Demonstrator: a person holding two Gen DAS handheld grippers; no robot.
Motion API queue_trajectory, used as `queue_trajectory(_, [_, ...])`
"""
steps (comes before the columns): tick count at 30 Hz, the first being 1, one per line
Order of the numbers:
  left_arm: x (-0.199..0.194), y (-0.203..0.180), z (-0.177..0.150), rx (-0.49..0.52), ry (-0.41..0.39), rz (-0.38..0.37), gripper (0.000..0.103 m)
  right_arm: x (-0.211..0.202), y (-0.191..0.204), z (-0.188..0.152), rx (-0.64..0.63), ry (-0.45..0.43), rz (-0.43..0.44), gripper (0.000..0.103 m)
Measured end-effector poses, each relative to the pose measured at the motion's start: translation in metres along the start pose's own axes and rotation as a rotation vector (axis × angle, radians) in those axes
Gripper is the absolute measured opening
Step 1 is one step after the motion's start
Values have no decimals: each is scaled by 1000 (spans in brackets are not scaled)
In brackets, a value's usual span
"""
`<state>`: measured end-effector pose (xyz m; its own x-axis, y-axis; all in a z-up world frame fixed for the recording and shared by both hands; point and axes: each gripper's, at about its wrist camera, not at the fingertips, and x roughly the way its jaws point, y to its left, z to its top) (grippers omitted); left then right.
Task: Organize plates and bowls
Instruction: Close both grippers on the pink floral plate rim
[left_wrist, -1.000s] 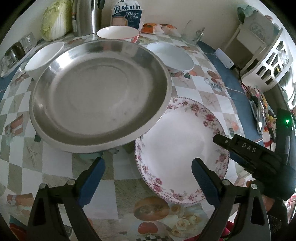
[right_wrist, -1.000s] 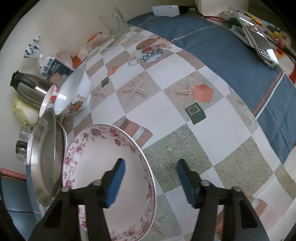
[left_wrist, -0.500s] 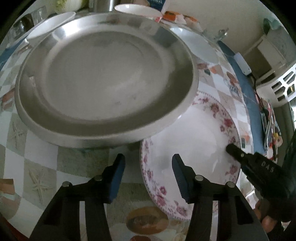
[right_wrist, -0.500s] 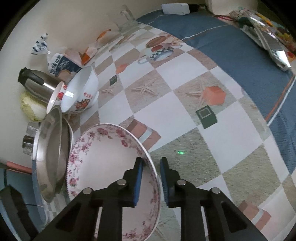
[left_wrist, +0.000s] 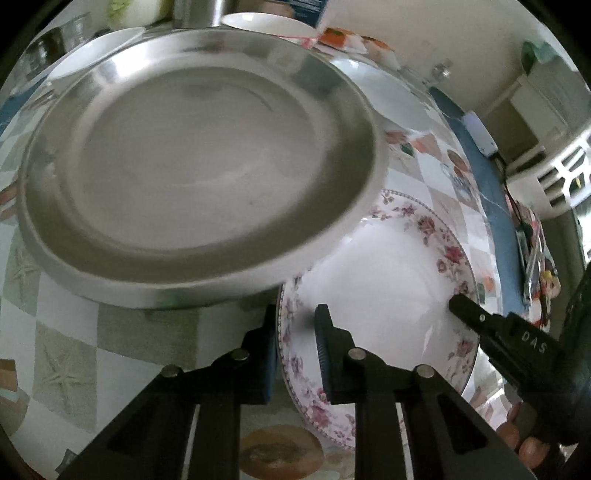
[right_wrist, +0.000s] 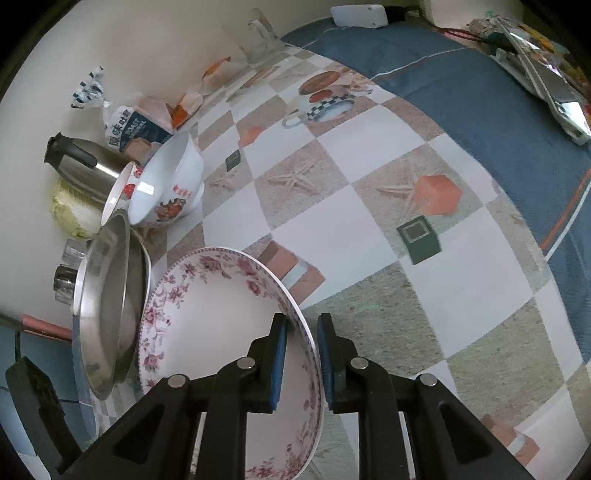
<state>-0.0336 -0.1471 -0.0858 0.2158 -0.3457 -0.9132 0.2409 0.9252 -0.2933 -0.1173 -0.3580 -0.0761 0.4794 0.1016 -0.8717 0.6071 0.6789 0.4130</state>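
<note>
A white plate with a pink flower rim (left_wrist: 391, 280) lies on the checked tablecloth; it also shows in the right wrist view (right_wrist: 218, 310). My left gripper (left_wrist: 295, 347) is shut on its near-left rim. My right gripper (right_wrist: 301, 354) is shut on the opposite rim and shows in the left wrist view (left_wrist: 480, 325). A large steel plate (left_wrist: 192, 166) sits beside the flowered plate and overlaps its far edge; it also shows in the right wrist view (right_wrist: 107, 306). White bowls (left_wrist: 384, 88) (right_wrist: 166, 184) stand behind.
A steel kettle (right_wrist: 77, 162), a cabbage (right_wrist: 74, 214), a toast bag (right_wrist: 136, 129) and snack packets stand along the wall. A blue cloth (right_wrist: 480, 96) with clutter covers the table's right side. Small glasses (right_wrist: 66, 277) stand behind the steel plate.
Both grippers have closed from open onto opposite rims of the flowered plate. The left gripper has moved forward and lower, toward the plates.
</note>
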Motion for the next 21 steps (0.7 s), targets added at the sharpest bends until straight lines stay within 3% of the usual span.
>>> queue_trajectory(6, [9,-25,-3,89,24,-36,20,-9,-30,4,82,-32,27,19])
queue_trajectory(12, [12,-26,0,73,22,-53,18,-11,-37,7,89,-46,34,18])
queue_trajectory(16, [2,-31,-6,135,-9,-20,18,-13,-33,7,56,-53,2,19])
queue_trajectory(21, [-7,-39,-2,178,-54,-45,18,-19,-39,8,63,-74,4,18])
